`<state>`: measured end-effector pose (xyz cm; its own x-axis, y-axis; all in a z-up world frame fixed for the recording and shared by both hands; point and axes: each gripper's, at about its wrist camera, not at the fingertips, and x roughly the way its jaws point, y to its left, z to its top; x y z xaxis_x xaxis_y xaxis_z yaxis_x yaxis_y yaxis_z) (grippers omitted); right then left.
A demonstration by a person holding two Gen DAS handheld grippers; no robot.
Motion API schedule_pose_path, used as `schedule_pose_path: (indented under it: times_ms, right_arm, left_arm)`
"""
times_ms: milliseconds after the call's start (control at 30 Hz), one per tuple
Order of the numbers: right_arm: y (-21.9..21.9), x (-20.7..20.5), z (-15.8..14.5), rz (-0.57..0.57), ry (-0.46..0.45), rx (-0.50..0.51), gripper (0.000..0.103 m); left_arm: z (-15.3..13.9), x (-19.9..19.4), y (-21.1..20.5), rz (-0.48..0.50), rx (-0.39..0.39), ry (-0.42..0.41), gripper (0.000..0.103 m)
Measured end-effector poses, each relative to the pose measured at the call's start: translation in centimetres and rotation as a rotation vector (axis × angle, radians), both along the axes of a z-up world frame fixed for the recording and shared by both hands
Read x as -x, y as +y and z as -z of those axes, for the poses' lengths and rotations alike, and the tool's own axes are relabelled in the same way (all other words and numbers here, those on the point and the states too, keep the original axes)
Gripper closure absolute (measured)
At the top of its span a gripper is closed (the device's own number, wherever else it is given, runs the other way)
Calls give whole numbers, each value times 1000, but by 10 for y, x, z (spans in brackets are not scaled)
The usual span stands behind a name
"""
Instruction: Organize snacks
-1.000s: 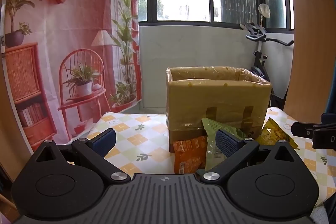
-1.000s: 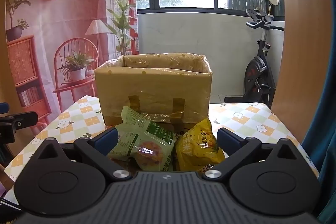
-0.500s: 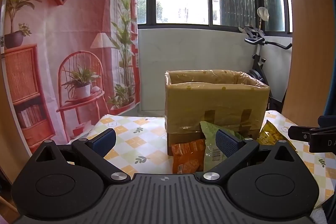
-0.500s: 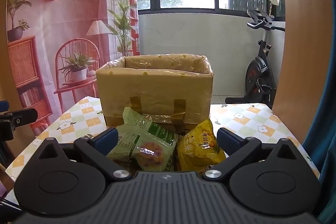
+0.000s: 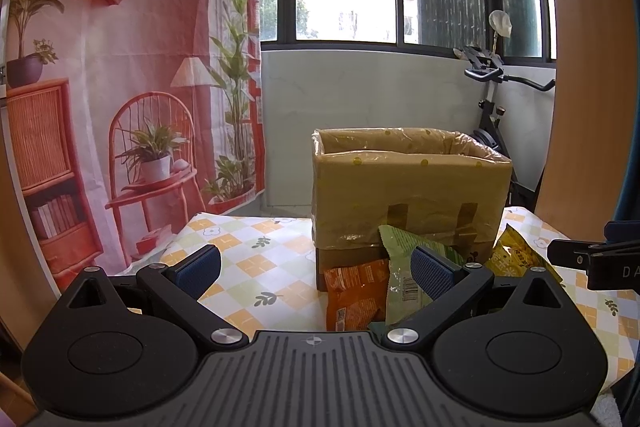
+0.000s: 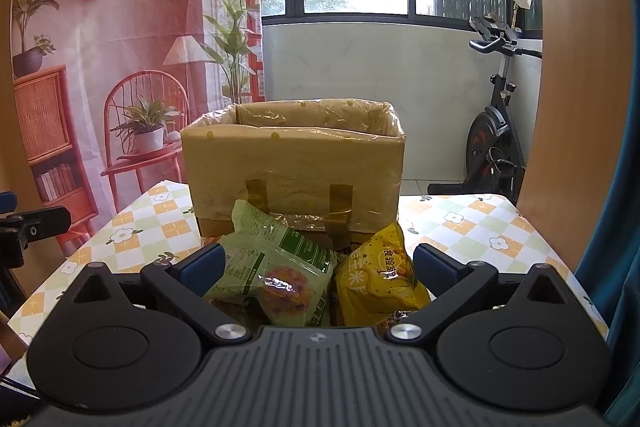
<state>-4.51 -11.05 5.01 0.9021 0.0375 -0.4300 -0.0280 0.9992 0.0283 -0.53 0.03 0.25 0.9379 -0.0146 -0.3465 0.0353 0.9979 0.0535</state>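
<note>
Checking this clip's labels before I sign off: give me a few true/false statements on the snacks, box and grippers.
1. The right gripper is open. True.
2. The green bag lies inside the box. False: it lies on the table, in front of the box.
3. The yellow bag sits right of the green bag in the right wrist view. True.
4. The left gripper grips the orange bag. False: it is open and holds nothing.

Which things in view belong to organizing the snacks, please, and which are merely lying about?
For the job:
cardboard box
green snack bag
yellow snack bag
orange snack bag

Just there:
exercise bike
printed backdrop
</note>
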Motion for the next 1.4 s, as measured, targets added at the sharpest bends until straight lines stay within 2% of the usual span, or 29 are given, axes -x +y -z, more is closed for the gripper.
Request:
schedule_pose_path:
  times_ms: [1400]
  right_arm:
    - [0, 0, 7, 1, 12, -6, 1]
  left_arm:
    - [3, -1, 1, -2, 5, 18, 1]
